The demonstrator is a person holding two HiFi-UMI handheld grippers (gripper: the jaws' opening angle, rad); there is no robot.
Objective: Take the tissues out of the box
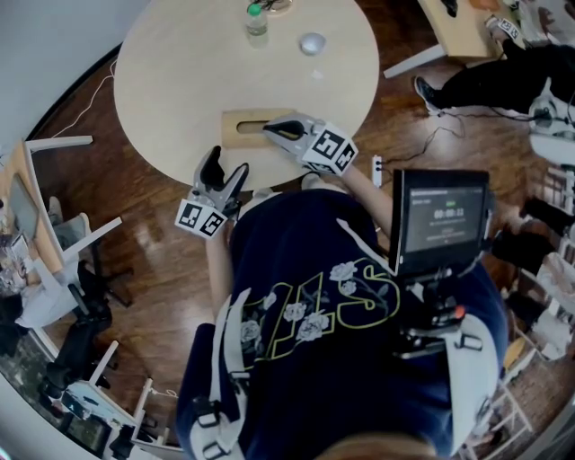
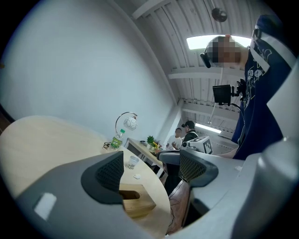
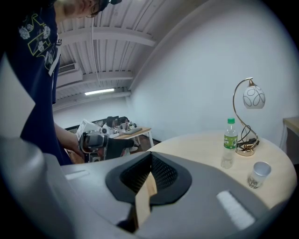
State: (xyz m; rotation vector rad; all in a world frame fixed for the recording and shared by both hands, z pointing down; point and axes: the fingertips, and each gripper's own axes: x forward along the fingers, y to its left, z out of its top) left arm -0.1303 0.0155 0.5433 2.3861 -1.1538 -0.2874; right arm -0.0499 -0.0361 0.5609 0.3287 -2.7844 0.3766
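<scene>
Right claw state: my right claw (image 3: 151,161) is pressed together at the tips. A sliver of tan wood shows through the slit behind them. I see nothing white pinched there.

Right claw place: in the head view my right claw (image 1: 269,128) lies low over the right end of the tissue box (image 1: 241,133), pointing toward my left.

Box axis: the box's long side runs across me, left to right, and my right claw lies nearly along it.

Slot: the slot (image 1: 260,115) runs the same way. It sits just past my right tips, on the side away from me.

Tissue: no tissue shows in the slot from any view. I cannot tell how deep the stack sits.

Left claw state: my left claw (image 2: 152,170) is spread wide and holds nothing.

Left claw place: my left claw (image 1: 226,163) hangs off the near rim of the bench (image 1: 180,72), close to my body, tips toward the bench.

Box from left claw: the box (image 2: 135,200) lies ahead and a little right, near but apart. Its slot (image 2: 131,193) is visible between my pads.

Nearer claw: the right, by my judgement. It would need to spread and tip down into the slot.

Farther out: a bottle (image 1: 257,22) and a cup (image 1: 312,43) stand well beyond the box.
</scene>
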